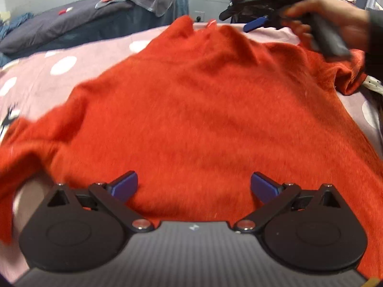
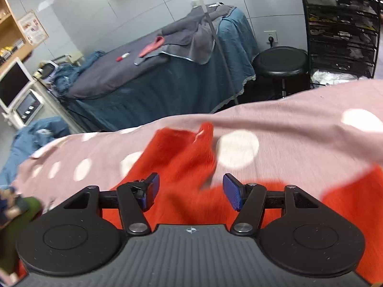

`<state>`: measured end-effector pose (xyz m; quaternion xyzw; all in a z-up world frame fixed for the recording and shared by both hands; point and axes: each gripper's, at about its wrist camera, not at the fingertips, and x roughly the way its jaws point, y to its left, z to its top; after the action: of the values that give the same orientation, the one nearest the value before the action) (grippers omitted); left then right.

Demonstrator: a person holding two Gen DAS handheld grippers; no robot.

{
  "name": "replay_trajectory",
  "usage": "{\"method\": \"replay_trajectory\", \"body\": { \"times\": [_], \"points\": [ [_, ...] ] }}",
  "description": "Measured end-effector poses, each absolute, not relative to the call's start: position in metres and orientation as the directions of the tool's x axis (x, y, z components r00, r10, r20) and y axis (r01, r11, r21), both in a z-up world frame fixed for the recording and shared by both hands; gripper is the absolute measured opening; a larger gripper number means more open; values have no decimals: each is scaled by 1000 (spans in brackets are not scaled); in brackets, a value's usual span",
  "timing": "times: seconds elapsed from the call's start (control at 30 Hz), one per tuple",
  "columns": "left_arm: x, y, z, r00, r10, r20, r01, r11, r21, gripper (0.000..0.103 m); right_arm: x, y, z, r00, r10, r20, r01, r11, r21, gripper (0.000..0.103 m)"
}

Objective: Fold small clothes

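A pink bedspread with white polka dots (image 1: 62, 65) covers the wide, soft surface that serves as the folding area, and the red sweater (image 1: 203, 110) lies spread across it, probably laid flat so its outline can be read before any fold. The garment fills most of the left wrist view, its body opened out, one sleeve (image 1: 26, 143) trailing off to the left and the other end bunched near the right edge of the bed. Its knit looks fuzzy and thick, a bright orange-red, with soft ridges and wrinkles near the far edge where the collar (image 2: 203, 131) rises into a small peak.

The left gripper (image 1: 194, 186) hovers low over the near hem, its jaws spread wide with only red fabric visible between the blue pads (image 1: 125, 186); it holds nothing, and seems positioned to take the hem. The right gripper (image 2: 190, 192) sits over the collar end, its jaws likewise spread apart and empty, likely ready to pinch the neckline or shoulder. In the left wrist view the person's right hand (image 1: 335, 26) grips that tool's handle above the far right corner of the sweater. Both views are motion blurred, so fine contact with the cloth cannot be judged
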<state>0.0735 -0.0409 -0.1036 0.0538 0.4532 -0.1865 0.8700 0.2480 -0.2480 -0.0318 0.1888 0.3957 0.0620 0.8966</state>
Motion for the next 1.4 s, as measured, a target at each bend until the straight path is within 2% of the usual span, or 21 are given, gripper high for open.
{"method": "replay_trajectory", "body": {
  "times": [0.2,0.27,0.3,0.33,0.37,0.47,0.6,0.67,0.7,0.77,0.83,0.97,1.03,1.13,1.2,1.23,1.27,1.33,1.4],
  "points": [
    [53,-33,-105,521,-278,-807,379,922,-73,103,292,-239,-63,675,195,-711,68,944,323,97],
    [54,-36,-109,514,-271,-814,386,920,-63,103,298,-236,-69,674,199,-711,71,941,331,91],
    [55,-37,-111,511,-266,-818,384,921,-59,103,304,-233,-71,671,200,-714,70,942,330,83],
    [55,-37,-113,507,-261,-822,383,922,-57,103,306,-230,-73,666,210,-715,59,941,332,54],
    [56,-38,-114,506,-257,-823,383,922,-53,103,310,-226,-73,662,219,-717,45,943,330,30],
    [55,-38,-115,511,-252,-822,382,923,-46,103,307,-218,-59,708,211,-674,24,947,321,16],
    [57,-38,-114,507,-249,-825,375,926,-49,103,283,-203,-17,797,313,-517,-134,925,355,15],
    [57,-37,-113,503,-250,-827,366,929,-58,103,262,-183,6,804,401,-440,-307,912,271,15],
    [58,-36,-113,501,-251,-828,361,931,-64,103,252,-171,14,784,448,-430,-401,894,200,15],
    [57,-33,-112,496,-257,-830,352,933,-78,103,228,-153,19,717,530,-453,-556,827,88,15],
    [58,-30,-112,493,-254,-832,341,936,-84,103,204,-141,7,600,593,-537,-677,734,53,14],
    [56,-27,-112,484,-247,-839,326,941,-89,103,150,-132,-34,503,523,-688,-785,609,-112,14],
    [55,-27,-112,478,-247,-843,327,941,-91,103,140,-142,-49,505,455,-733,-759,638,-127,13],
    [55,-26,-108,480,-254,-839,334,938,-93,103,124,-158,-57,519,404,-753,-749,639,-173,13],
    [58,-20,-99,502,-290,-815,316,938,-140,103,123,-166,-60,495,373,-784,-744,648,-162,12],
    [61,-15,-92,522,-315,-793,298,938,-176,103,121,-165,-62,516,349,-782,-730,657,-189,24],
    [65,-9,-87,541,-336,-771,281,936,-211,103,120,-168,-63,527,328,-784,-713,673,-198,30],
    [76,0,-77,582,-330,-743,252,942,-221,103,118,-177,-63,533,304,-790,-673,718,-178,30],
    [89,4,-69,621,-276,-734,238,958,-159,101,120,-189,-55,548,334,-767,-615,783,-98,30]
  ]
}}
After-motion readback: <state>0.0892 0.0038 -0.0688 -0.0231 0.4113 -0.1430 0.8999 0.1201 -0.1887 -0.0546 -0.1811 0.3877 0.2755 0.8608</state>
